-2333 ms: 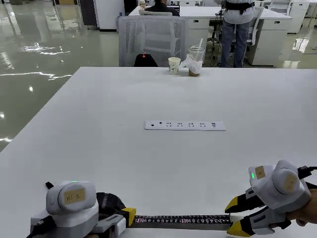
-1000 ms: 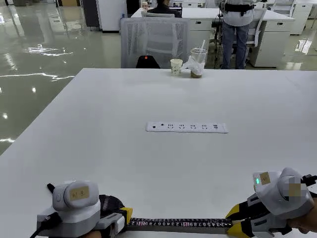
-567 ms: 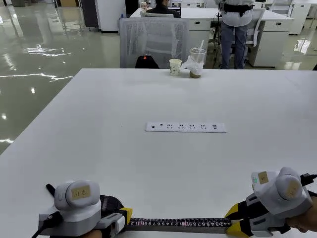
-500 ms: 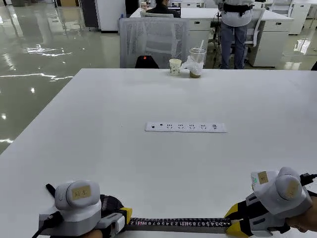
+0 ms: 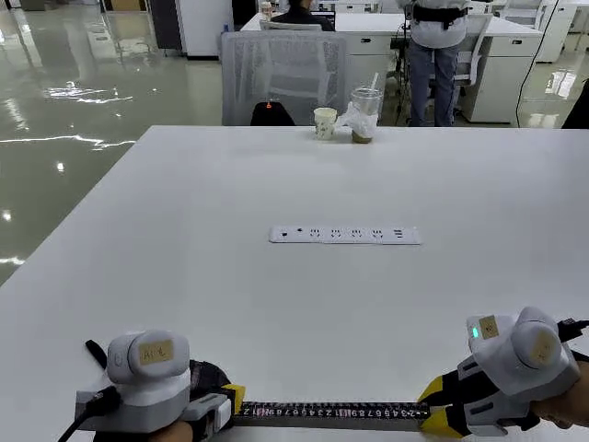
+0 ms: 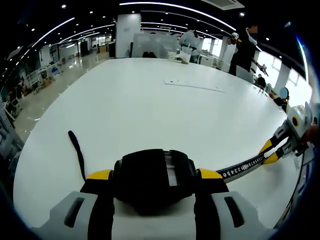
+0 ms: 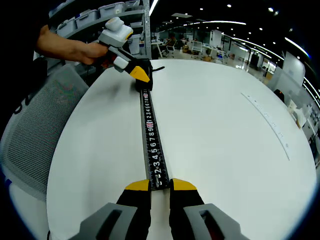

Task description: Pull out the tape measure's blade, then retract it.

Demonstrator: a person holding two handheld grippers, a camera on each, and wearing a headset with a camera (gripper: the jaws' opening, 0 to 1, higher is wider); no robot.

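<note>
The tape measure's black case (image 6: 150, 167) sits clamped between the yellow-tipped jaws of my left gripper (image 6: 155, 176), at the table's near left corner (image 5: 225, 403). Its black strap (image 6: 77, 152) trails on the table. The black numbered blade (image 5: 336, 412) lies pulled out flat along the near edge, running right to my right gripper (image 5: 431, 410). In the right gripper view the blade (image 7: 151, 137) stretches away to the case (image 7: 145, 68), and my right gripper (image 7: 160, 185) is shut on the blade's end.
A white power strip (image 5: 344, 235) lies mid-table. A paper cup (image 5: 324, 122) and a plastic cup (image 5: 365, 109) stand at the far edge, with a mesh chair (image 5: 281, 74) behind. The white table (image 5: 276, 304) is bare between strip and blade. A person (image 5: 440, 46) stands farther back.
The blade stays stretched between the two grippers at about the same length. Only the head camera has shifted slightly.
</note>
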